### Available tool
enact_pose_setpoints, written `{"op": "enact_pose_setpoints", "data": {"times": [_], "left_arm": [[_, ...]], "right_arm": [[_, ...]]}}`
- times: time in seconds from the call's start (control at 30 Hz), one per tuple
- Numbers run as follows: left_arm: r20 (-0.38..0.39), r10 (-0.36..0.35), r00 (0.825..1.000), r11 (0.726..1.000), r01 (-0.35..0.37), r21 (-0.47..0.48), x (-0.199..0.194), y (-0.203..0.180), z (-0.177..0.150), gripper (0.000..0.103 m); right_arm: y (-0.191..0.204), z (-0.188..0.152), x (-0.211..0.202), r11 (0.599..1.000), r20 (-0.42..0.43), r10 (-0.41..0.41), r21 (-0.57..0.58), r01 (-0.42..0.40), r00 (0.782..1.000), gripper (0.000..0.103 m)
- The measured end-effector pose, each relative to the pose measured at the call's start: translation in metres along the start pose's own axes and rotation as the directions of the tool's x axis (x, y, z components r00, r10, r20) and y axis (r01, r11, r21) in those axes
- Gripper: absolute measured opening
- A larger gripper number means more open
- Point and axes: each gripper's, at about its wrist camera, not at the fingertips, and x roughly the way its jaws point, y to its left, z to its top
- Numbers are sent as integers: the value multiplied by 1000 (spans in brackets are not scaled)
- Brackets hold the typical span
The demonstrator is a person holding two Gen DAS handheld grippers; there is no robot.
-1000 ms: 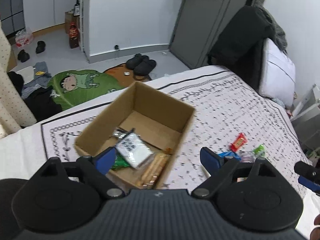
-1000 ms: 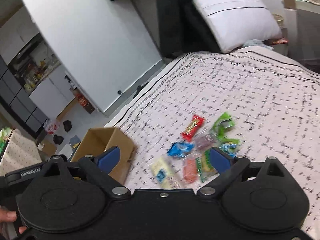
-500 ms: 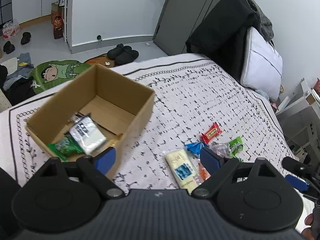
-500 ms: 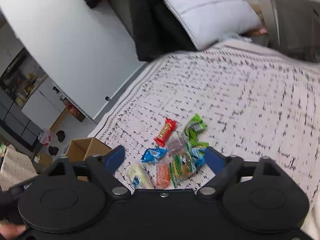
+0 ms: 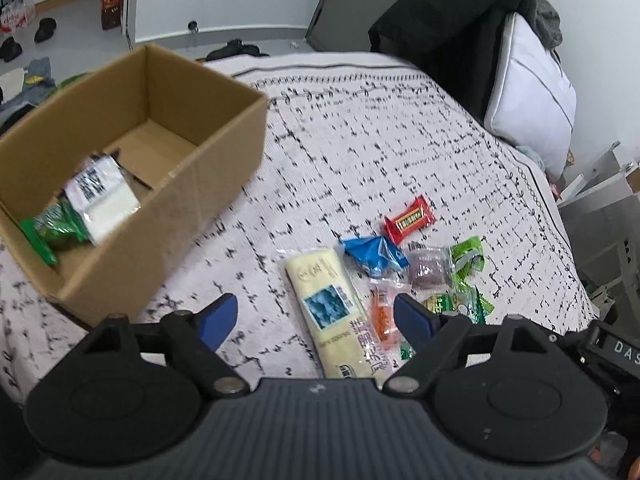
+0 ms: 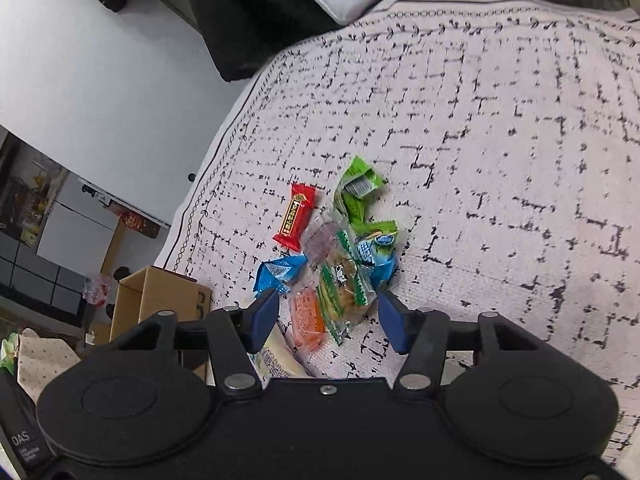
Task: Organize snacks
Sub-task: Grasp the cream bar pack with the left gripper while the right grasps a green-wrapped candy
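Observation:
A cardboard box (image 5: 224, 152) sits on the bed at the left; it also shows in the right wrist view (image 6: 160, 296). It holds a white packet (image 5: 102, 196) and a green packet (image 5: 52, 232). A pile of snacks lies to its right: a pale yellow bar (image 5: 332, 308), a blue packet (image 5: 374, 256), a red candy (image 5: 410, 220), an orange packet (image 5: 382, 316) and green packets (image 5: 466, 256). My left gripper (image 5: 316, 320) is open and empty above the yellow bar. My right gripper (image 6: 328, 316) is open and empty over the orange packet (image 6: 306, 316) and a clear green-edged packet (image 6: 344, 284).
The bed has a white patterned cover (image 6: 500, 140). A white pillow (image 5: 528, 96) and dark clothes (image 5: 440, 24) lie at its head. Shoes and clutter lie on the floor (image 5: 80, 28) beyond the box. A white shelf (image 5: 600, 200) stands at the right.
My left gripper has swung right from over the box to over the snack pile. My right gripper has come down closer to the snacks, which now lie between its fingers.

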Motion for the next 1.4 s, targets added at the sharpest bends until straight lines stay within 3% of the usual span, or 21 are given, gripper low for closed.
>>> {"op": "enact_pose_setpoints", "data": {"times": [0.23, 0.53, 0.7, 0.77, 0.8, 0.83, 0.9, 1.4], "left_arm": [[-45, 13, 999, 1000, -14, -26, 31, -9, -4, 69], [-117, 29, 993, 998, -35, -54, 63, -14, -13, 63], [-134, 1, 991, 998, -9, -63, 68, -12, -14, 49], [-136, 1, 991, 998, -9, -58, 68, -13, -13, 44], [-136, 1, 991, 998, -9, -57, 67, -13, -13, 43], [-133, 1, 991, 998, -8, -55, 67, -13, -13, 41], [-126, 1, 992, 999, -7, -49, 64, -12, -13, 39], [-36, -41, 999, 999, 40, -22, 6, -3, -3, 37]], "right_arm": [[-8, 2, 25, 998, -45, -18, 53, 20, 999, 44], [-12, 2, 51, 995, -87, -50, 78, 57, 995, 44], [-10, 3, 57, 995, -86, -45, 79, 52, 995, 44], [-8, 3, 60, 996, -87, -44, 71, 50, 995, 44], [-7, 2, 61, 996, -89, -46, 68, 52, 995, 40], [-7, 2, 63, 996, -93, -50, 65, 56, 994, 27], [-5, 0, 65, 997, -102, -45, 56, 51, 994, 24], [25, -9, 29, 999, -28, 26, -31, -27, 999, 20]]}}
